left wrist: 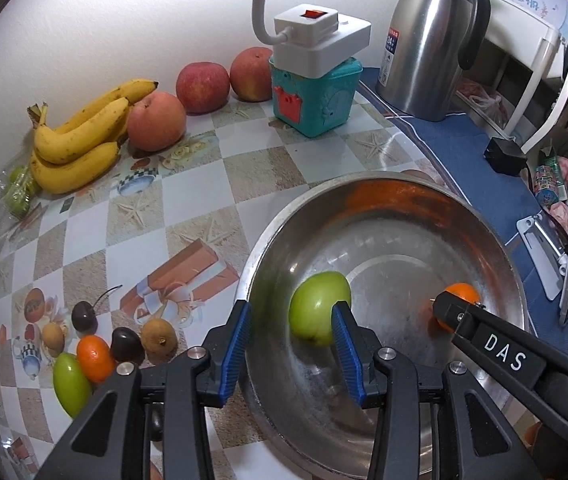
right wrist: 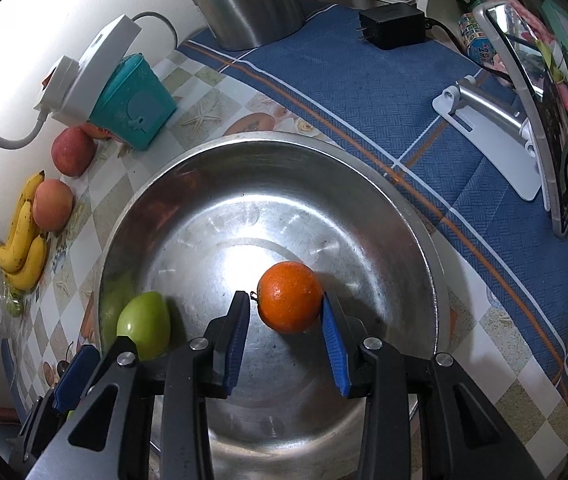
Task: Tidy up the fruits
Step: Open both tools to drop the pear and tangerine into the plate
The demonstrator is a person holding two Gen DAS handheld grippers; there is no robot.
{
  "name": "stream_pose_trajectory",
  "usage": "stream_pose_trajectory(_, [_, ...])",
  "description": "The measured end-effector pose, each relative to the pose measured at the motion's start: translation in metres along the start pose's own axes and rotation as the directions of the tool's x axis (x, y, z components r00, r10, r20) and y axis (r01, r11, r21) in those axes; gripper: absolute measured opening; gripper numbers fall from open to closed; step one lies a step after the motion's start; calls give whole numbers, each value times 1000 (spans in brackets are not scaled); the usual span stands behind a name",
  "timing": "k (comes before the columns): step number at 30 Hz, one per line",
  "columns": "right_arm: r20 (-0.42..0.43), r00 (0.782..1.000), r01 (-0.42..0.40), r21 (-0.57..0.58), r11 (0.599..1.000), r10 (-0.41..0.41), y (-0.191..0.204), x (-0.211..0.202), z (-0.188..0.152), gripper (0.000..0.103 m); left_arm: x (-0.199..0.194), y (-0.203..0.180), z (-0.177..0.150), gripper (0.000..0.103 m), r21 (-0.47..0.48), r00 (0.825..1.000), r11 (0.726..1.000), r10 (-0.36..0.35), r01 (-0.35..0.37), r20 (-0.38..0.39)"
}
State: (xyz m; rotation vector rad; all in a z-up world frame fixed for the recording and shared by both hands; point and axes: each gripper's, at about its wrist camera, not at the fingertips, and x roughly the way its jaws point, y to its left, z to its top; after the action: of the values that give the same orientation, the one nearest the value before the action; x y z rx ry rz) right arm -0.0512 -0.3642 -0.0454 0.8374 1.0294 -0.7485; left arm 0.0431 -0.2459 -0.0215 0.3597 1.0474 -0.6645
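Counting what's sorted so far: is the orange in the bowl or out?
In. The orange lies on the bowl floor, between the right gripper fingers, which stand open.

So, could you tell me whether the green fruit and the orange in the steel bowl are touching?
Apart. The right wrist view shows bare steel bowl floor between the green fruit and the orange.

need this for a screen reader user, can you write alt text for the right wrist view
The right gripper hangs open over a steel bowl, its blue pads either side of a small orange on the bowl floor. A green fruit lies at the bowl's left wall, by the left gripper's pad. Bananas and apples line the wall at left.
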Motion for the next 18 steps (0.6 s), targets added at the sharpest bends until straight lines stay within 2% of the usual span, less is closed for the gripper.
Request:
stream_pose_trajectory(3, [18,1000,8,-11,1000,-8,3,-5,2,55,-3,3,1,47,-9,1000,1000,5,-5,-1])
stream_pose_trajectory(6, [30,1000,6,-25,1000,-5,5,-11,3,55,-9,10,0,55,-30,1000,999,18,-18,-4])
stream_pose_trajectory(7, [35,999,8,-29,1000,-7,5,-13,3,58,-11,13,0,59,-40,1000,999,19,-19,-4])
stream_pose_trajectory(9, [47,999,11,-36,999,-9,7,-18,4,64,-17,21,0,61,-68,1000,997,24,-24,-4])
stream_pose_trajectory(14, [53,999,11,-64,998,-8,11,-25,2,65,-28,45,0,72,-139,996,986,90,-91,-16])
stream_pose_trajectory(18, [38,999,3,-102,995,1,20,-28,-2,65,-35,71,-6,73,-205,987,965,156,-162,-46])
